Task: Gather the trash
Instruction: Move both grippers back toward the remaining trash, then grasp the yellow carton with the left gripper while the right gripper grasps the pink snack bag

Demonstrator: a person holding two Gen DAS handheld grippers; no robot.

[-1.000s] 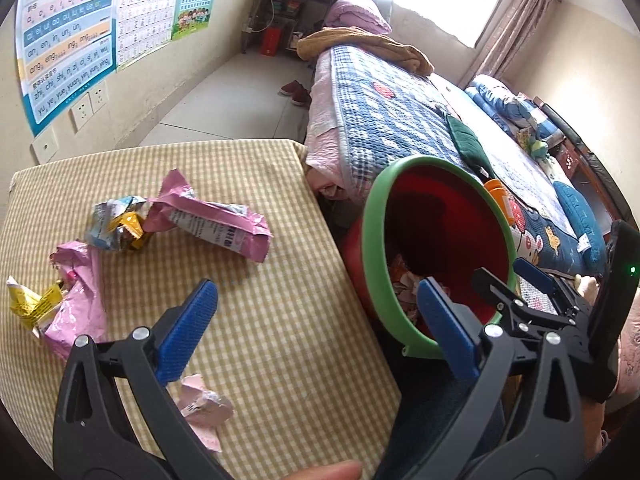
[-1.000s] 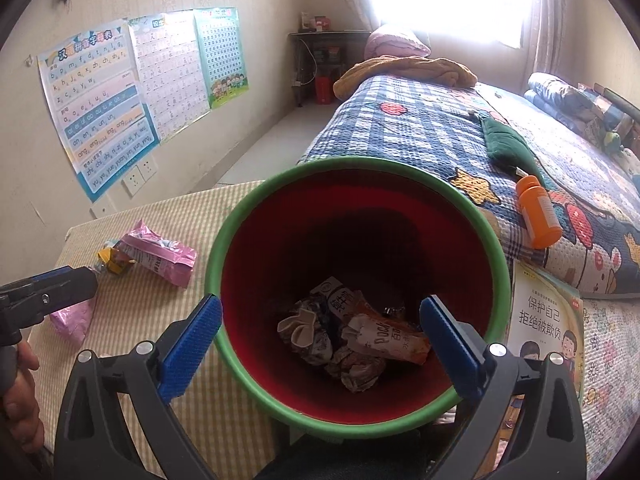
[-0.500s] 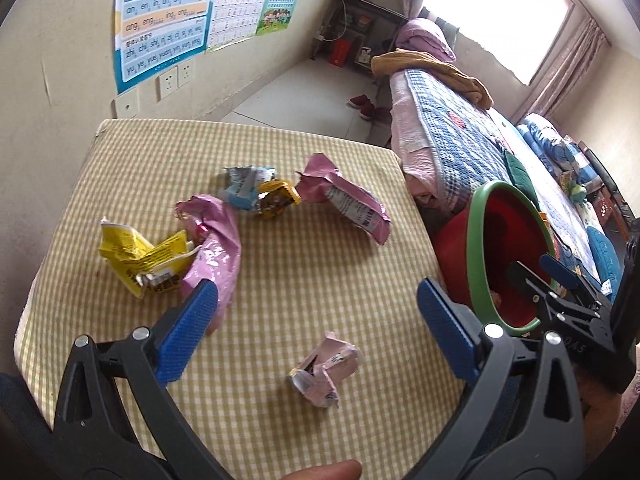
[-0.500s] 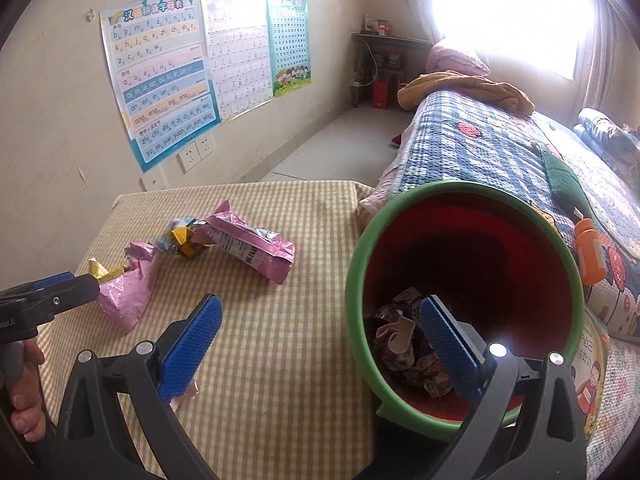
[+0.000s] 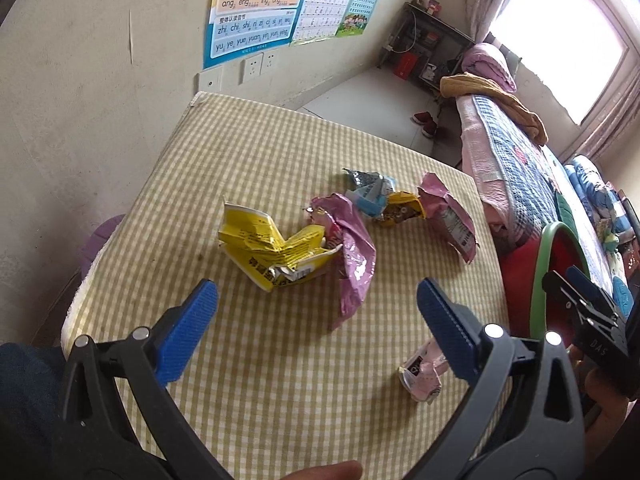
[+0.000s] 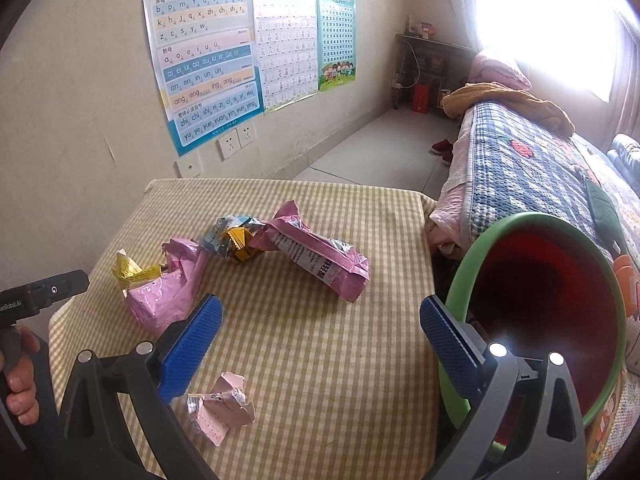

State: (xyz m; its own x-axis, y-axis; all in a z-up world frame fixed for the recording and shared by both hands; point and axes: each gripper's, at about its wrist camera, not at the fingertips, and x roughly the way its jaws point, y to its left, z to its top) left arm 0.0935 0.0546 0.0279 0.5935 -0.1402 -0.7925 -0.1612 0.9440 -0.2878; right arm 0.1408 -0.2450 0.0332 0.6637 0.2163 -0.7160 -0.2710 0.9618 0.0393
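Several wrappers lie on the checked table (image 5: 260, 392): a yellow wrapper (image 5: 272, 252), a crumpled pink bag (image 5: 354, 256), a blue and yellow wrapper (image 5: 380, 198), a long pink packet (image 5: 452, 220) and a small pink crumpled wrapper (image 5: 422, 372). My left gripper (image 5: 316, 320) is open and empty above the table, in front of the yellow wrapper. My right gripper (image 6: 320, 340) is open and empty, over the table's right part. The small pink wrapper (image 6: 222, 406) lies just below its left finger. The red bin with a green rim (image 6: 552, 304) stands tilted at the table's right edge.
A bed with a checked quilt (image 6: 528, 176) runs along the right. The wall with posters (image 6: 204, 64) and sockets is behind the table. A purple stool (image 5: 98, 244) shows beside the table's left edge. Bare floor lies beyond the table.
Both grippers have swung left, away from the bin and toward the wrappers on the table. The bin has slid to the right edge of both views. Both stay open.
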